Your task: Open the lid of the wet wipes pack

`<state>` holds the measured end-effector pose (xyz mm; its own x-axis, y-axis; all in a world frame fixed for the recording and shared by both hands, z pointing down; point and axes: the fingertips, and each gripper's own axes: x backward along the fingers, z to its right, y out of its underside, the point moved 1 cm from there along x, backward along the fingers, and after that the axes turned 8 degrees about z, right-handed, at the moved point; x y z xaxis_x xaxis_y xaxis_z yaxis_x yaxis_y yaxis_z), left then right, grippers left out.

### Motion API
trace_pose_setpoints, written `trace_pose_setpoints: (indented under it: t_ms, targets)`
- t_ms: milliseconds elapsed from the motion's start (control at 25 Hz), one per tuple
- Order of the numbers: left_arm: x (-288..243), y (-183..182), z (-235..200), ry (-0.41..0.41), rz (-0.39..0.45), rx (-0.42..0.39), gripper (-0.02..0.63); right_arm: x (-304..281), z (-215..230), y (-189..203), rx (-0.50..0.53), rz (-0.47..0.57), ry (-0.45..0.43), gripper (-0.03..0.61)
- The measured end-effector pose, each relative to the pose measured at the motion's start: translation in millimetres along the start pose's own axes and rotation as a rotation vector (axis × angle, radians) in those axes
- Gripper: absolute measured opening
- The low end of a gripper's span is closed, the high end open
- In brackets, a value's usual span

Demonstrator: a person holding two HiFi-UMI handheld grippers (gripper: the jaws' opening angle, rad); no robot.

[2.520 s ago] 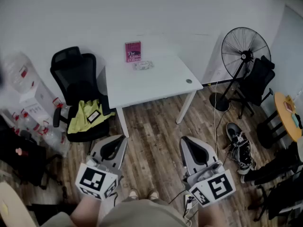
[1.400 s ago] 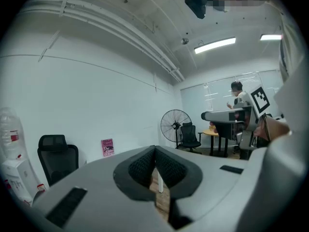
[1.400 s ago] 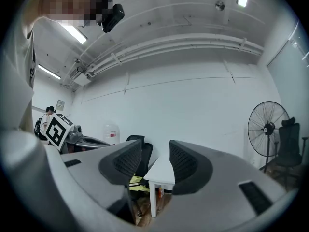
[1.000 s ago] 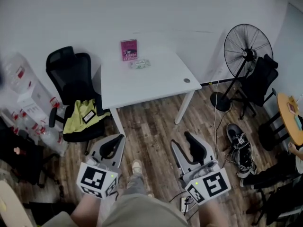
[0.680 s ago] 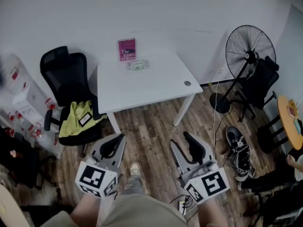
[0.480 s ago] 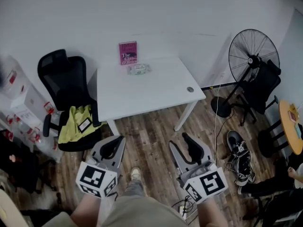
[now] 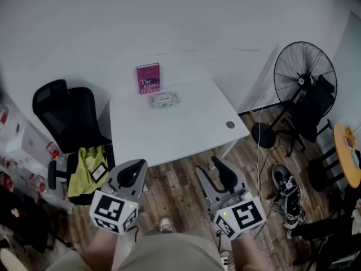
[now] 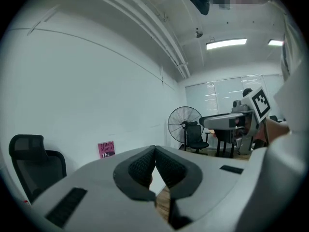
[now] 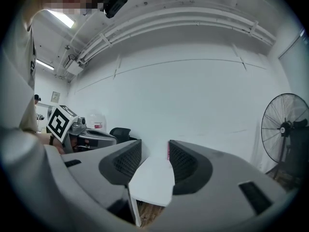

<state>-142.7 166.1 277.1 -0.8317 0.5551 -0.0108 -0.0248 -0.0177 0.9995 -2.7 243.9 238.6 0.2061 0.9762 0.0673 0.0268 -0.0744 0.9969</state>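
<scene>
Wet wipes pack [image 7: 163, 100], flat soft pouch on white table [image 7: 180, 134], left gripper [image 7: 133, 175] clenched, right gripper [image 7: 216, 173] parted

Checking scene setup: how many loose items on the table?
2. A pink book stands at the far edge of the table. The wipes pack lies just in front of it. The round cap near the right edge looks built in. Nothing seems hidden.

wet wipes pack [image 7: 163, 100] on white table [image 7: 186, 134], beside pink book [image 7: 149, 78]
</scene>
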Motion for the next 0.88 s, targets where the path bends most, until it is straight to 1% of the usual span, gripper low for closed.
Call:
trace_pose_setpoints:
  t_ms: [160,280,520,640,760,880]
  targets:
    - [-23,0,-25,-0.004,0.017,0.005,0.021,-27,16,6,0.03,-0.015,0.014,0.196]
    - [-41,2,-39,-0.011,0.019,0.014,0.021,-43,40,9,0.052,-0.028,0.032,0.196]
    - [-84,22,-63,-0.023,-0.027,0.015,0.021,-87,83,33,0.092,-0.062,0.033,0.196]
    - [-111,31,-74,-0.043,-0.049,0.012,0.021,-114,107,48,0.079,-0.076,0.01,0.196]
    - [-145,43,-88,-0.061,-0.074,0.003,0.021,-146,135,63,0.104,-0.101,-0.008,0.196]
    - [-181,48,-107,-0.093,-0.121,-0.002,0.021,-184,165,76,0.109,-0.12,-0.041,0.196]
